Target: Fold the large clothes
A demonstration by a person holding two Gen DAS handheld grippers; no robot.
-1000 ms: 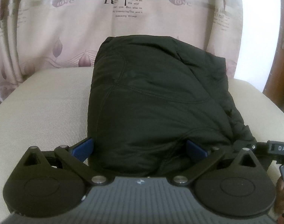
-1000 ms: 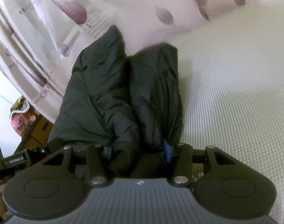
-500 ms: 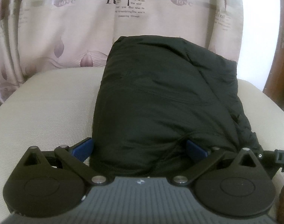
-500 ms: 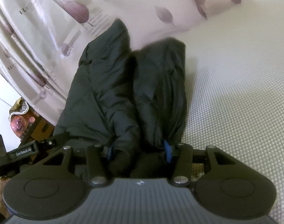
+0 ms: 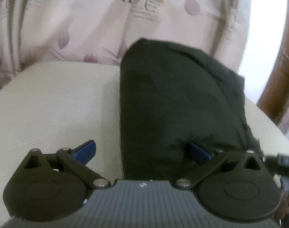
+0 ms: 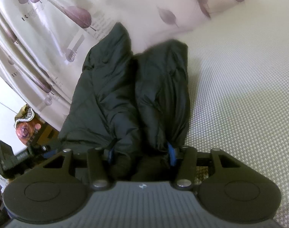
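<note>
A dark, padded jacket (image 5: 182, 104) lies folded into a thick bundle on a cream woven cushion (image 5: 58, 104). My left gripper (image 5: 142, 148) is open wide at the bundle's near end. Its left blue pad (image 5: 85, 149) stands clear over the cushion, and its right pad (image 5: 198, 150) is tucked against the fabric. In the right wrist view the jacket (image 6: 125, 95) shows as two puffy folds side by side. My right gripper (image 6: 140, 152) is shut on the bunched near end of both folds, its blue pads pressing in from either side.
A pale curtain (image 5: 87, 19) with purple leaf prints hangs right behind the cushion. A brown wooden frame (image 5: 277, 76) stands at the far right. The cushion (image 6: 239, 95) spreads to the right of the jacket. Colourful clutter (image 6: 24, 125) sits low at the left.
In the left wrist view the jacket has slid to the right, and the left pad, which was against the bundle, now stands free. The right gripper keeps its hold and has hardly moved.
</note>
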